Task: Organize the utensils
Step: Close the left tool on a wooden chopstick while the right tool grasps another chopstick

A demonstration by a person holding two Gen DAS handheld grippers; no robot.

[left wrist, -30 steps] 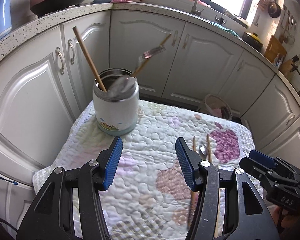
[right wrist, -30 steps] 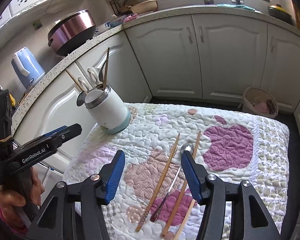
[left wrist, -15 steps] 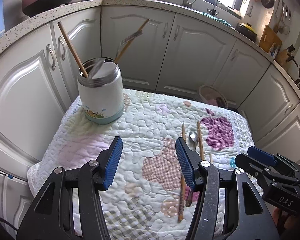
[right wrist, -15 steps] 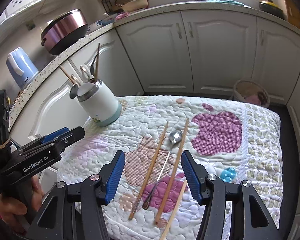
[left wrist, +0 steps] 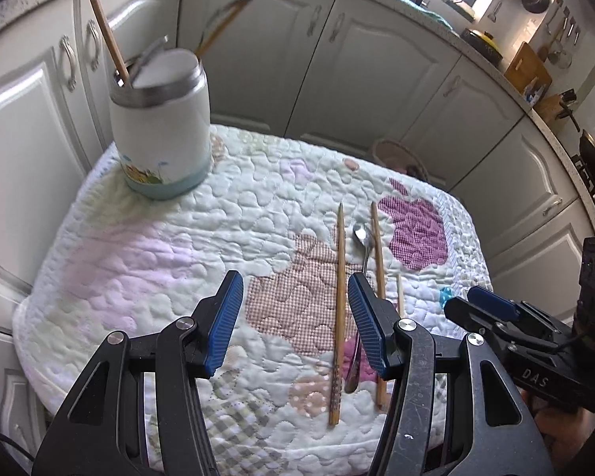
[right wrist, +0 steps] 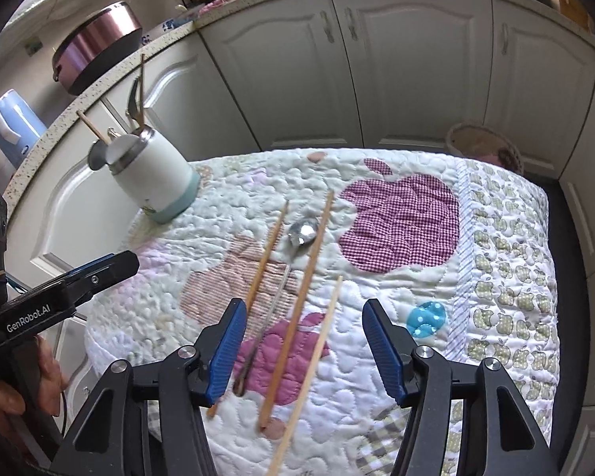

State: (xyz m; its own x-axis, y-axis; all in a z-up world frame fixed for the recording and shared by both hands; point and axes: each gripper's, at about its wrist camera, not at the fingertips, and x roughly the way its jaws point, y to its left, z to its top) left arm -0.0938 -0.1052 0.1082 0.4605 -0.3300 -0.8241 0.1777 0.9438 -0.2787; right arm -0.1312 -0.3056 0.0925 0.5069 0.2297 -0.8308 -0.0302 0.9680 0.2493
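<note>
Three wooden chopsticks (right wrist: pixel 295 309) and one steel spoon (right wrist: pixel 303 232) lie side by side on the quilted bench cover (right wrist: pixel 496 277), long axes parallel, spoon bowl toward the white cylindrical holder (right wrist: pixel 154 176). Left gripper (left wrist: pixel 295 325) and right gripper (right wrist: pixel 301 353): jaws apart, empty.

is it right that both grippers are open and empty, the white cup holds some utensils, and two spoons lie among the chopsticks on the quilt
Not quite: only one spoon lies among the chopsticks on the quilt, as the right wrist view shows. The rest holds: the left gripper and right gripper are open and empty, and the white cup holds some utensils.
</note>
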